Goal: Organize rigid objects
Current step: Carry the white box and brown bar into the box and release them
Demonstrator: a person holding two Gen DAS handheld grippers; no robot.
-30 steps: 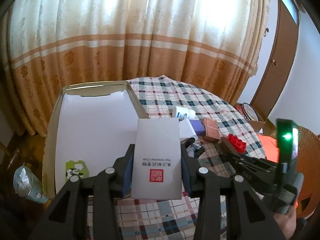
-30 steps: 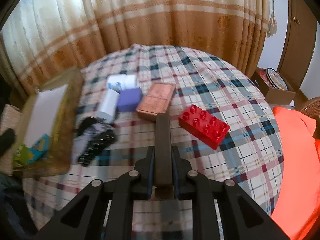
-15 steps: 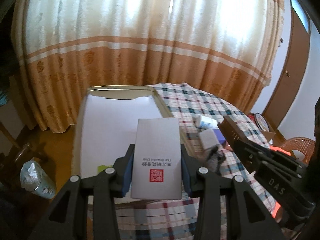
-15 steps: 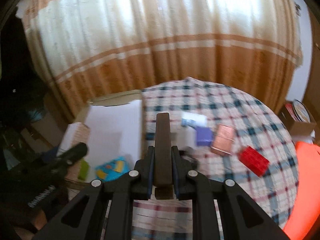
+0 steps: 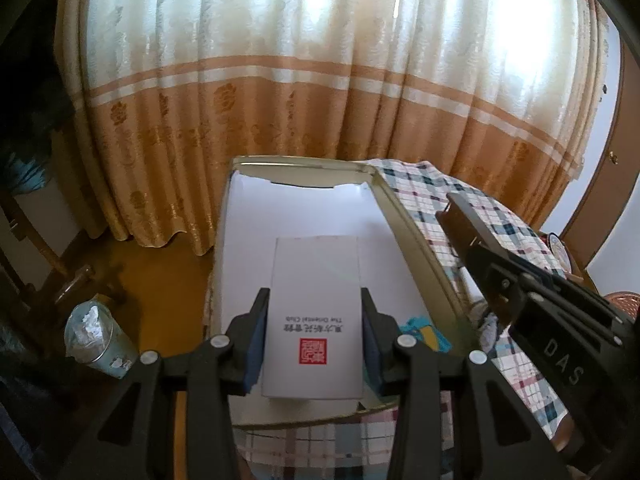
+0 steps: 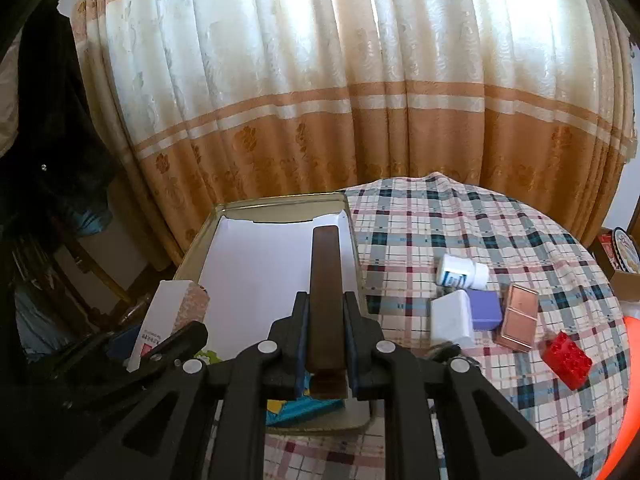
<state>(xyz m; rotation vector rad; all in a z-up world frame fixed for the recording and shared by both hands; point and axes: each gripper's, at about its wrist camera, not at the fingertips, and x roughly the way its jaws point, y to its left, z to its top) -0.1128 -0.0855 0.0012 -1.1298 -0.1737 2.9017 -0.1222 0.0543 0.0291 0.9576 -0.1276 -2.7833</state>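
The tray (image 6: pixel 188 248) sits at the left edge of the counter (image 6: pixel 460 216), lined with white paper, a bright card (image 6: pixel 300 404) lying at its near end. Over it, on the left, the left gripper (image 5: pixel 314 336) holds a white box (image 5: pixel 316 312) by its long sides, jaws pressed on both, the box hanging above the paper lining. In the right wrist view that same box shows its patterned side, tilted just off the tray's left rim. Beside it the right gripper (image 6: pixel 326 344) is clamped narrow on a dark bar (image 6: pixel 325 280), which points out over the tray's right half. Further right, on the checked cloth, lie a white bottle (image 6: pixel 462 272) on its side, then a white block (image 6: pixel 452 316) touching a purple block (image 6: pixel 486 310), a copper case (image 6: pixel 518 316) just beside that, and a red brick (image 6: pixel 566 360) near the edge. A bin (image 5: pixel 96 336) stands on the floor, left of the counter.
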